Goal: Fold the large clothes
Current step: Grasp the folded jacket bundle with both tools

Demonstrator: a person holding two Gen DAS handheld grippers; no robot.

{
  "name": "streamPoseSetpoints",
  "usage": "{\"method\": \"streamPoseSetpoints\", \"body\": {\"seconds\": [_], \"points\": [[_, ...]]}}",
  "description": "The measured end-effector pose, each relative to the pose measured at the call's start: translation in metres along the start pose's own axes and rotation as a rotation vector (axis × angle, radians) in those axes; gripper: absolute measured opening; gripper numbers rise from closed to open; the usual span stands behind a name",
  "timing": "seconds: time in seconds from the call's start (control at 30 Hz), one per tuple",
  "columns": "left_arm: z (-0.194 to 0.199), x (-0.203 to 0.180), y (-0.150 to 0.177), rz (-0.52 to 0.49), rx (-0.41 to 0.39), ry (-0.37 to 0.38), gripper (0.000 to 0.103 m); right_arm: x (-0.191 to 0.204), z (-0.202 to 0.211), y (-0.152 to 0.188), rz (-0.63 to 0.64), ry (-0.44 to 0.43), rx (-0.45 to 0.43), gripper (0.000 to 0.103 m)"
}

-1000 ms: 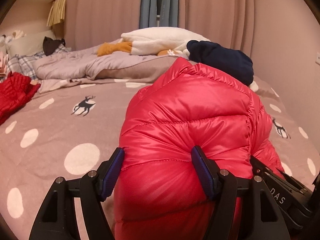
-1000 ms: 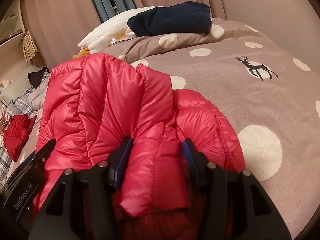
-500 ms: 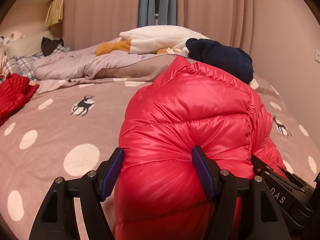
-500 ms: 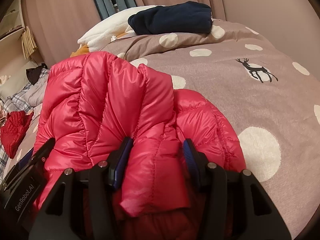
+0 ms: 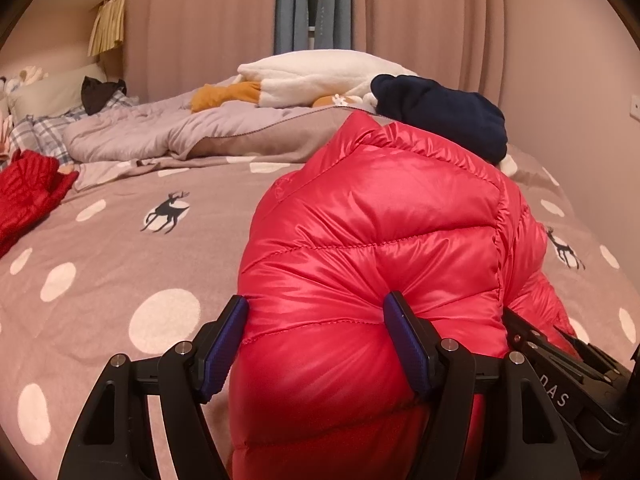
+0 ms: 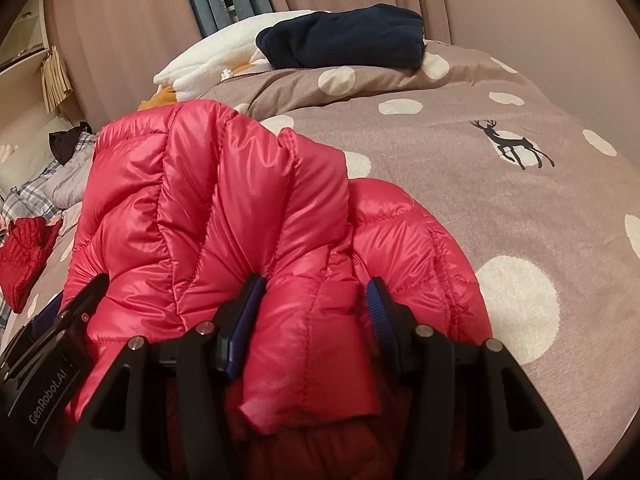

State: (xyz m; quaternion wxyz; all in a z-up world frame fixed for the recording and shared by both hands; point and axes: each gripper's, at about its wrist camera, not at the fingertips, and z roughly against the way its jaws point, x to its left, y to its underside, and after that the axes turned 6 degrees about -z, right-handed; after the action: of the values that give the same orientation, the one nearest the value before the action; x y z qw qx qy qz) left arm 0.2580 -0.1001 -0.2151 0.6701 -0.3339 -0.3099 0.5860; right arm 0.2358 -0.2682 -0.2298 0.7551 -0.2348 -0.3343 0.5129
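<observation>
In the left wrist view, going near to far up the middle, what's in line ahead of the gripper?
left gripper → red puffer jacket clamped between its fingers → navy folded garment → white plush toy → blue curtain

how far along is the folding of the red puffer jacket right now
Done: the red puffer jacket is bunched into a doubled bundle. In hand: left gripper and right gripper both clamp it. Left: laying it flat on the bedspread.
</observation>
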Motion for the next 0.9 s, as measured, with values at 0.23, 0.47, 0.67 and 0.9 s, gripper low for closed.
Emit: {"method": "streamPoseSetpoints", "body": {"seconds": [0.23,0.47,0.67,0.9], "points": [[0.0,0.0,0.0,0.0,0.002,-0.001,0.069,0.0,0.001,0.0,0.005,0.008,0.0,0.051],[-0.001,0.0,-0.001,-0.002,0.014,0.001,0.069,0.005,0.001,-0.001,0.015,0.033,0.005,0.051],[-0.003,0.001,-0.004,-0.02,0.041,0.004,0.07,0.008,0.0,-0.003,0.017,0.049,0.025,0.052],[0.0,0.023,-0.012,0.016,0.113,0.09,0.083,0.013,0.001,-0.01,0.032,0.101,0.051,0.068]]}}
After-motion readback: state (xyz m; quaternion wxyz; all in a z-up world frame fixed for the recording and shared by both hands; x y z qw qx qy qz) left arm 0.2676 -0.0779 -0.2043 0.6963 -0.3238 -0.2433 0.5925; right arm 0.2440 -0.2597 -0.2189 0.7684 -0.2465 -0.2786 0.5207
